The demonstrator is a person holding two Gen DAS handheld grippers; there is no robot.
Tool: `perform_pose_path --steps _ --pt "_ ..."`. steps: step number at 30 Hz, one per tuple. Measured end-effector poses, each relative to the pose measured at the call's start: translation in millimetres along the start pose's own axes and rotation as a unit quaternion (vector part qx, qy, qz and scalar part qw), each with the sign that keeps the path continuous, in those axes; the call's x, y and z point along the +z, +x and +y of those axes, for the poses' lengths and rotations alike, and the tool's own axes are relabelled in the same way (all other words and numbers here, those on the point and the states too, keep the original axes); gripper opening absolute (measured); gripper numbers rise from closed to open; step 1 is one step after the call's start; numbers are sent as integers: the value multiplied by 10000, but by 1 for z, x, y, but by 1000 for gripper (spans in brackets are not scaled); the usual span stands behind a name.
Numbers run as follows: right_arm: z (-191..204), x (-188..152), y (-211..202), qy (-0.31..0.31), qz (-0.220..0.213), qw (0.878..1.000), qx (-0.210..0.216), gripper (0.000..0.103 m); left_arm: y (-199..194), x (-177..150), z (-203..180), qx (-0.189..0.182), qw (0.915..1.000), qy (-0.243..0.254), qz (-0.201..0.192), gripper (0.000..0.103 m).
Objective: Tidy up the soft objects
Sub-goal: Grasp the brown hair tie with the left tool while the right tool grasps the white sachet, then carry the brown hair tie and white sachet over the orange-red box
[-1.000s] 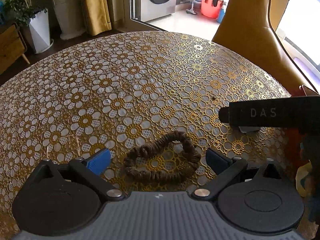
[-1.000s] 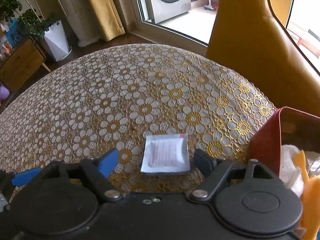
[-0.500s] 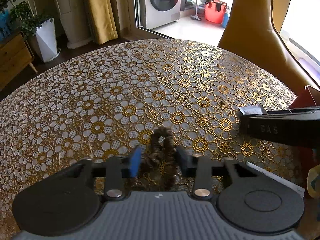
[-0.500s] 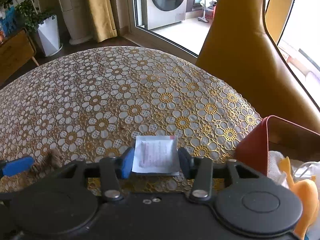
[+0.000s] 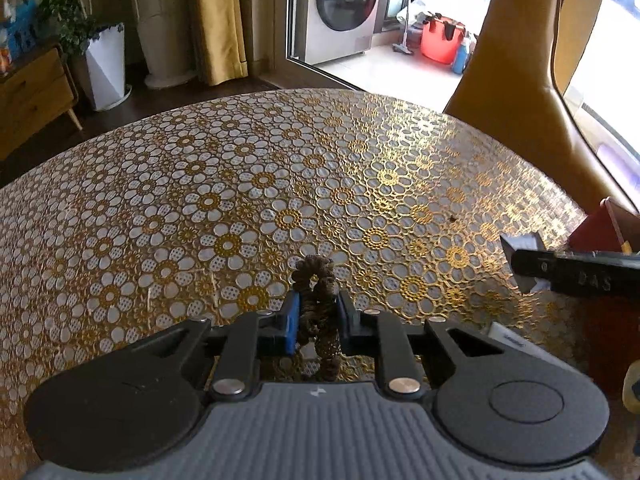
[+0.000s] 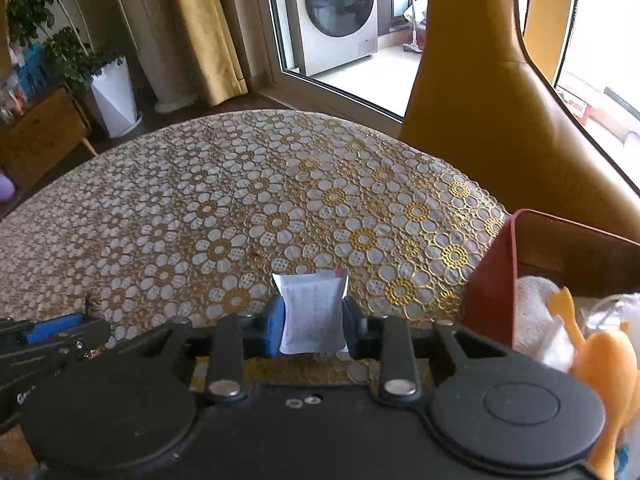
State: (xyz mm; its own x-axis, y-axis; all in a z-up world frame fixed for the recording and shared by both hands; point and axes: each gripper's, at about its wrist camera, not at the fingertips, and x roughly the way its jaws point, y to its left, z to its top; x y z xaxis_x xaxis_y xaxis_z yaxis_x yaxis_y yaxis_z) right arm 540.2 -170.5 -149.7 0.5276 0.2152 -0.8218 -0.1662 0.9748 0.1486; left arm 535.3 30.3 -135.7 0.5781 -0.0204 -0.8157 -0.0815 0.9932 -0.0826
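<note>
We hold the left gripper [image 5: 318, 320] clamped tight on a brown, fuzzy fabric hair scrunchie [image 5: 319, 312]. Its jaws stand narrow, the blue pad on one side and the black one on the other pressing the scrunchie into a thin bunch. One loop of it pokes out ahead of the fingertips, and a tail hangs down behind them toward the gripper body. Just beyond and below lies the round table with its gold-and-white flower-patterned lace cloth [image 5: 240, 184]. Off to the right of this gripper, the tip of our other tool reaches in with a white corner showing at its end.

Our right gripper [image 6: 313, 320] has a small, flat white paper sachet with faint red print [image 6: 312, 312] between its fingers. Its jaws are closing at a moderate width, and the pads already touch the sachet's two side edges, which bow inward slightly. The sachet's top edge rises a little ahead of the fingertips. To the right of this gripper, close by, stands a red-sided storage box [image 6: 490, 280] with a brown interior. In it we see a white fluffy towel [image 6: 534, 320] and, nearer us, an orange plush toy [image 6: 600, 364]. To the left, the blue-padded finger of the left gripper shows with a tuft of the scrunchie above it. Farther off beyond the table stands a tan leather chair back [image 6: 500, 120].
</note>
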Motion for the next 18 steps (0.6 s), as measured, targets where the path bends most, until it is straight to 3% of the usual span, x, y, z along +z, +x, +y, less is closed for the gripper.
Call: perform_pose_path --steps 18 --pt "-19 -34 -129 -174 -438 9970 617 30 -104 -22 -2 -369 9991 105 -180 18"
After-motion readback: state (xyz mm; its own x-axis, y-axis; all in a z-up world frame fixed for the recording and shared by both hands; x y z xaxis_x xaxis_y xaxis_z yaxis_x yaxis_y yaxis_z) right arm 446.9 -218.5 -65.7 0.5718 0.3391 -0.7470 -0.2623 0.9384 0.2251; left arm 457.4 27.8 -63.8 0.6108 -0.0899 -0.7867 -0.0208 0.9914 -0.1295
